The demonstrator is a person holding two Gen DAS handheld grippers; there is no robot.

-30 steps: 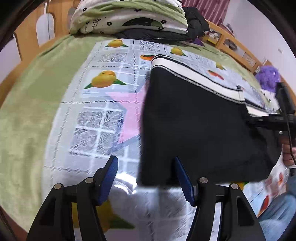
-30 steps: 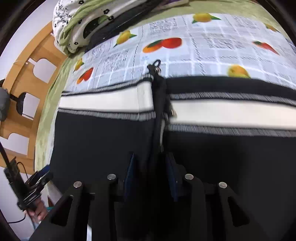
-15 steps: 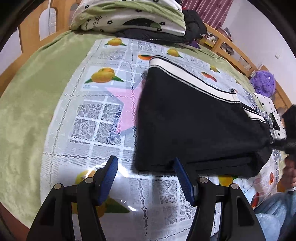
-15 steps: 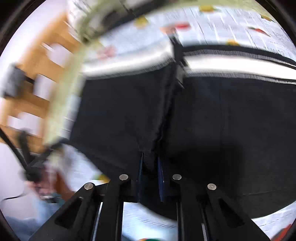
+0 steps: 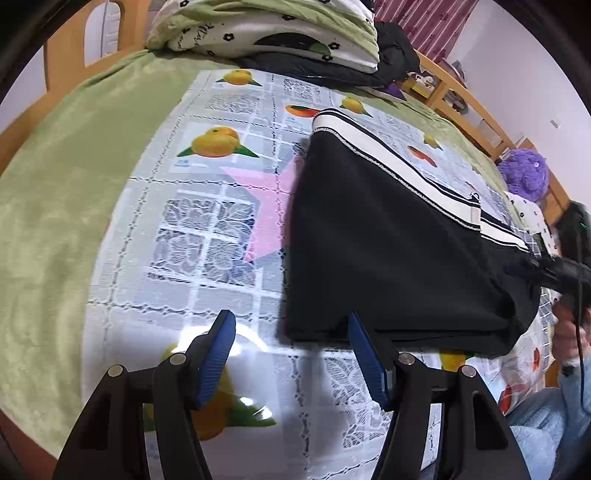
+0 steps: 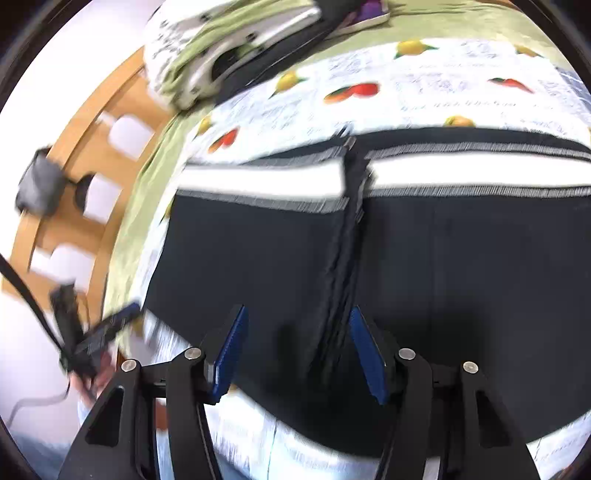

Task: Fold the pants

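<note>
Black pants (image 5: 384, 251) with a white striped waistband lie folded on the fruit-print cloth (image 5: 207, 221). My left gripper (image 5: 291, 332) is open and empty, just in front of the pants' near left corner. In the right wrist view the pants (image 6: 406, 258) fill the frame, a thick fold ridge running down the middle. My right gripper (image 6: 297, 332) is open, its blue pads (image 6: 231, 347) either side of that ridge, above the cloth. The right gripper also shows in the left wrist view (image 5: 554, 266) at the pants' right end.
A pile of folded bedding and dark clothes (image 5: 280, 33) sits at the bed's far end. A wooden bed frame (image 6: 74, 177) runs along the side. A purple plush toy (image 5: 524, 173) lies far right. Green blanket (image 5: 55, 184) covers the left.
My right gripper has opened and let go of the pants' fold. The pants have settled flat on the cloth. My left gripper stays open and has drawn back slightly.
</note>
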